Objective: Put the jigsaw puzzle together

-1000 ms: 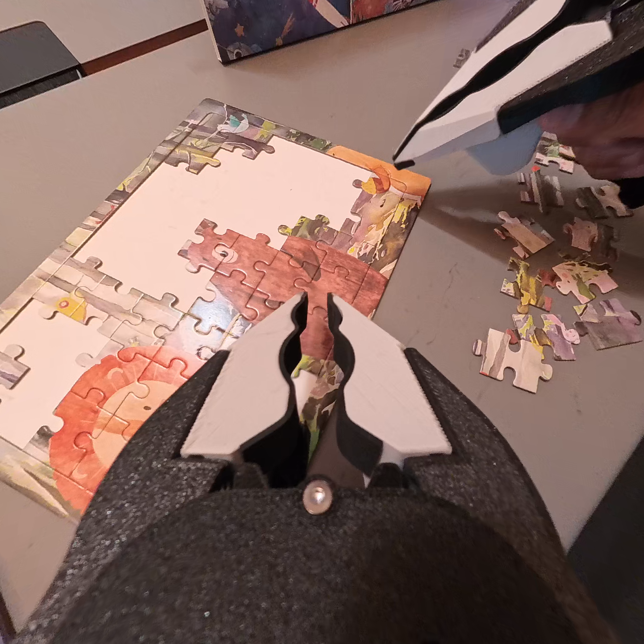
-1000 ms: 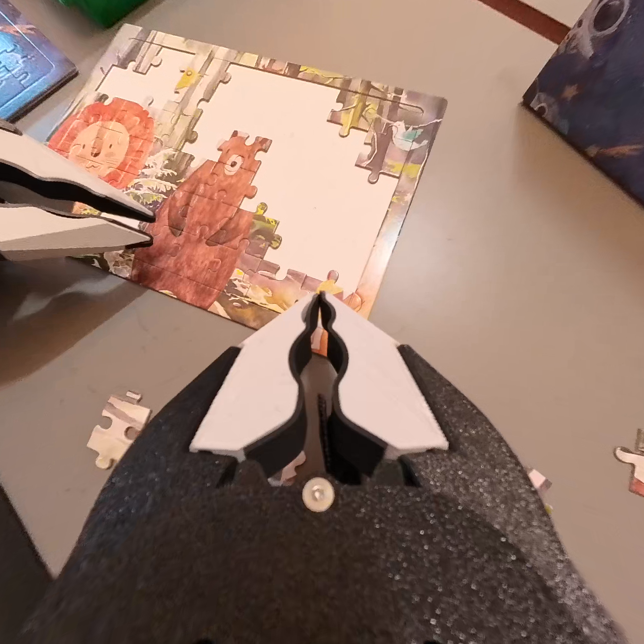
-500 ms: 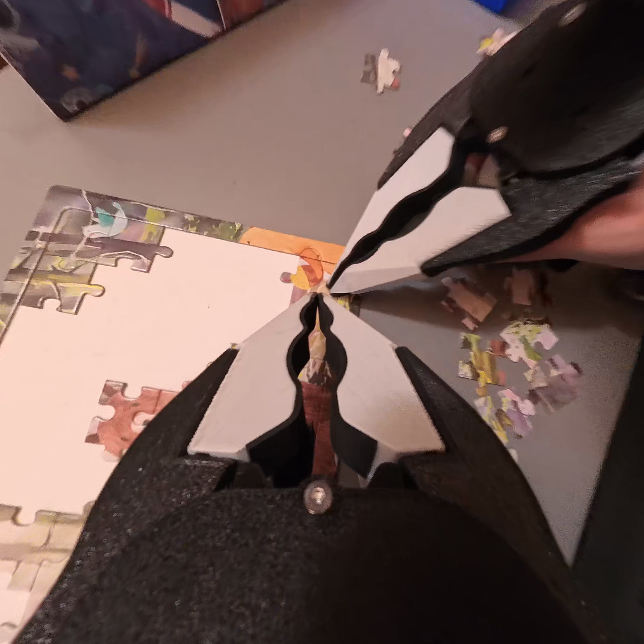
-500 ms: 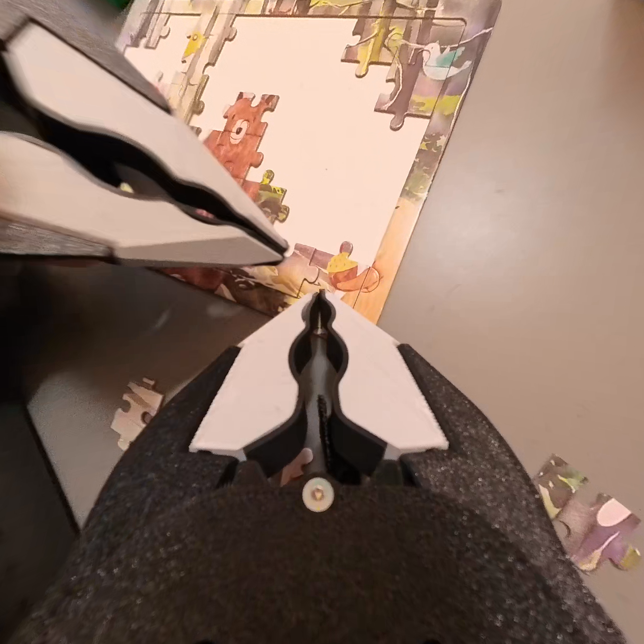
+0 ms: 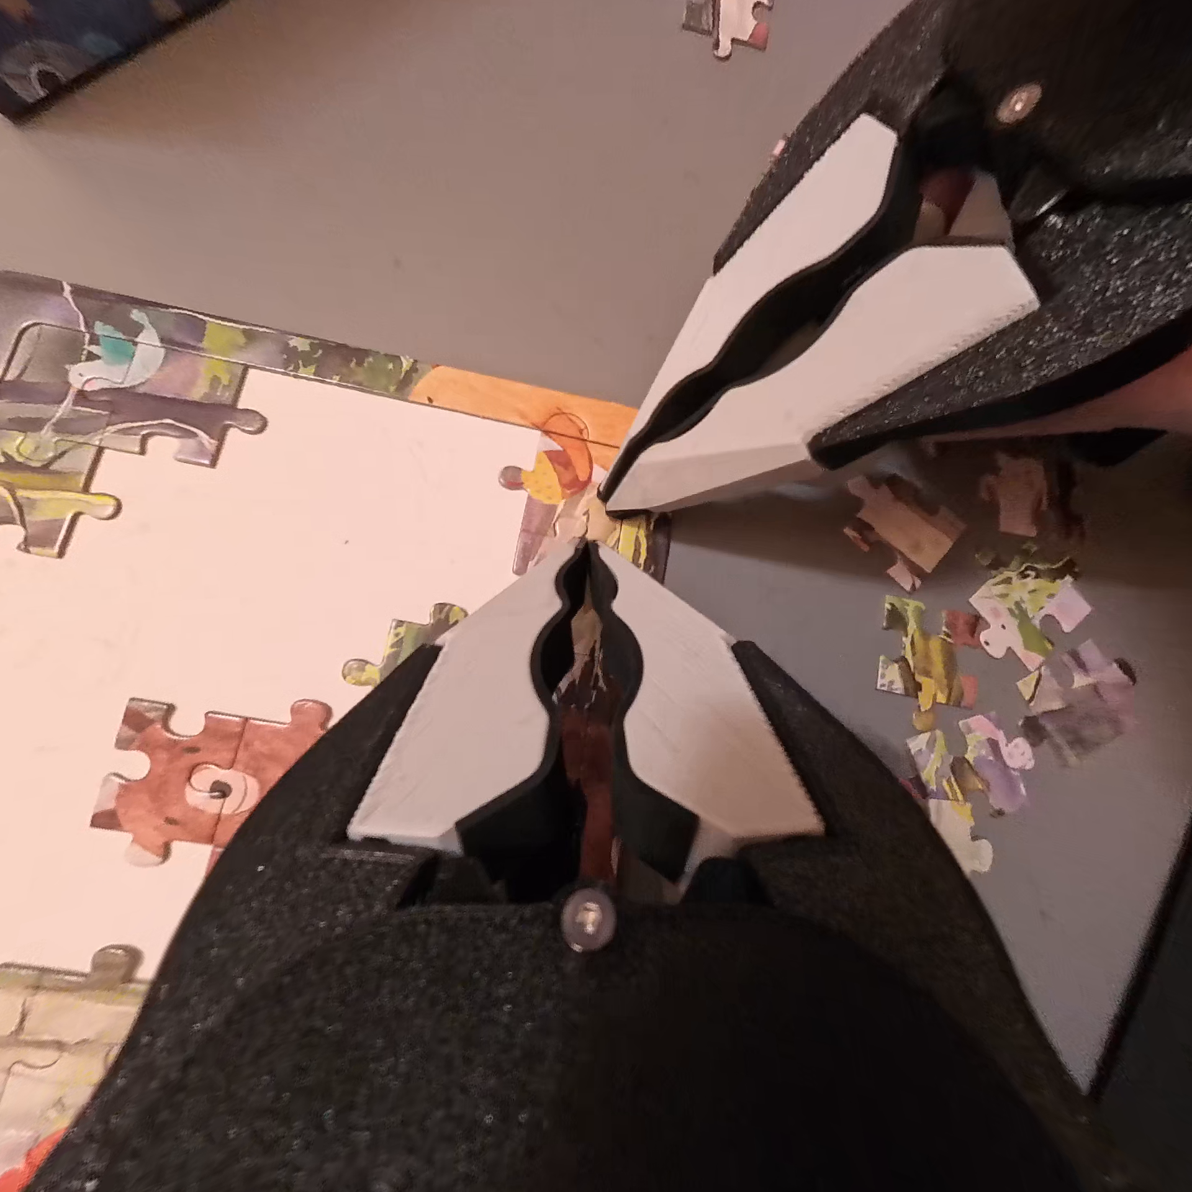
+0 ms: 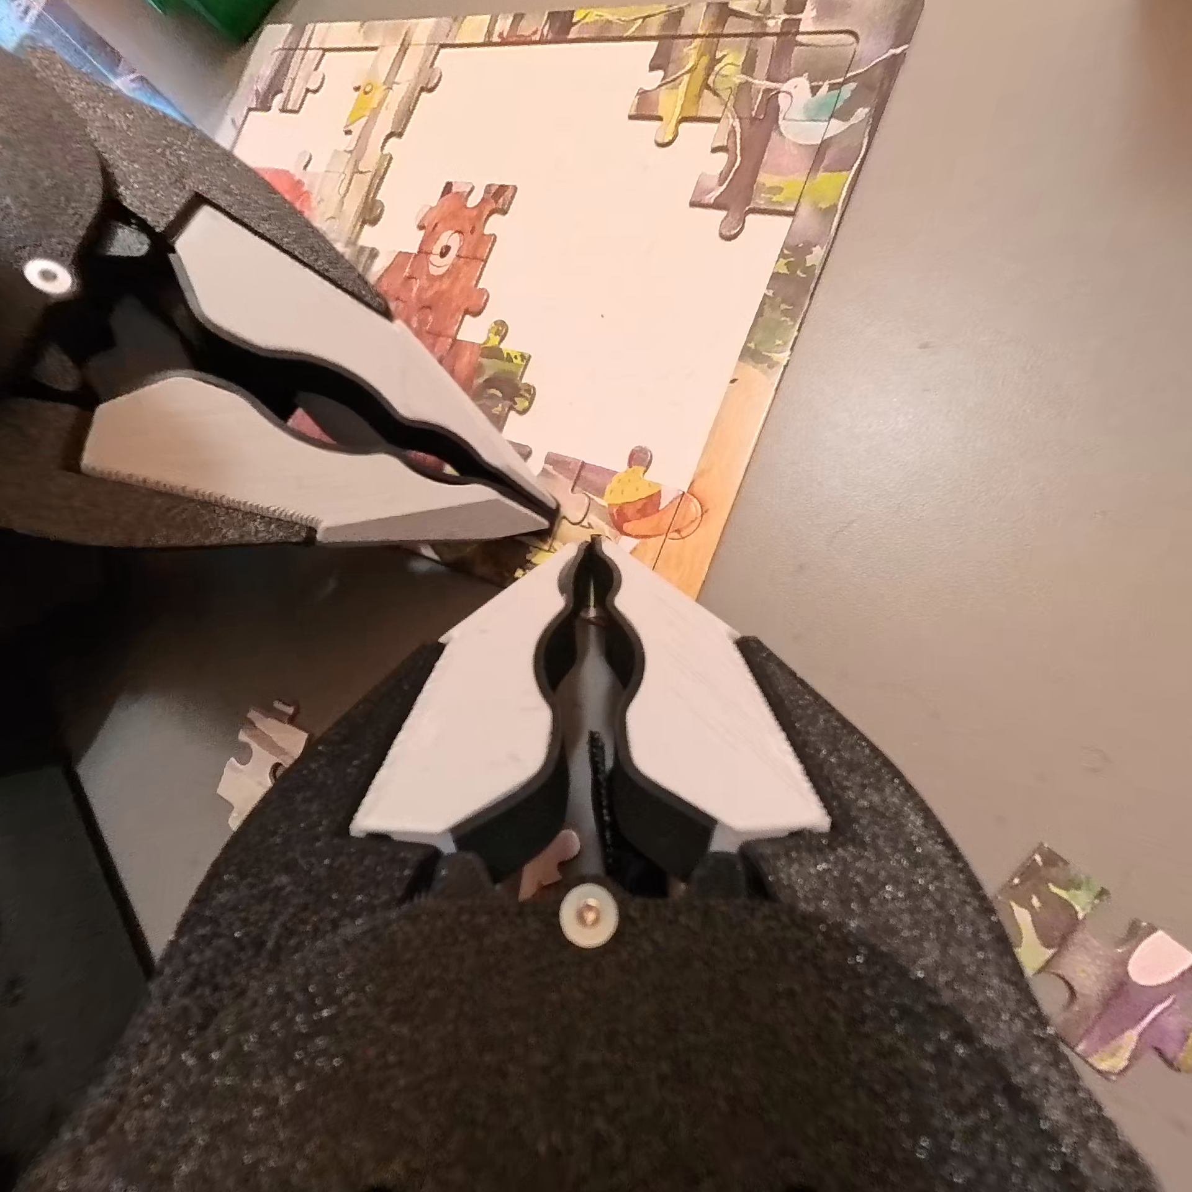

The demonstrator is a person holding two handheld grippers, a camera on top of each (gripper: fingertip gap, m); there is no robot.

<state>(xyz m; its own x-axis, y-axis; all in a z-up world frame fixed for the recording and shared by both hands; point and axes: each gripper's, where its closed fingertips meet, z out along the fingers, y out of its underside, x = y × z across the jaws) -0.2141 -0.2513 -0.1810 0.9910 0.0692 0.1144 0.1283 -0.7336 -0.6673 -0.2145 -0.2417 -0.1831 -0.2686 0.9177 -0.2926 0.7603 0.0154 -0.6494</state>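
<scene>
On the grey table (image 5: 451, 193) the puzzle board (image 5: 290, 548) is lying flat, its long axis stretching leftward. Both closed, empty grippers, left (image 5: 588, 548) and right (image 6: 590, 545), are meeting tip-to-tip over its acorn corner (image 6: 635, 500).

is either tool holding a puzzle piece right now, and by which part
Neither. The left tool and right tool are both shut on nothing, their tips meeting over the placed pieces at the puzzle board's corner, beside the acorn piece.

The jigsaw puzzle (image 5: 271, 580) is lying flat on the table, partly filled: border pieces, a brown bear (image 6: 451, 258) and an acorn corner are sitting in place. Loose pieces (image 5: 1006, 664) are lying scattered just beside it.
</scene>
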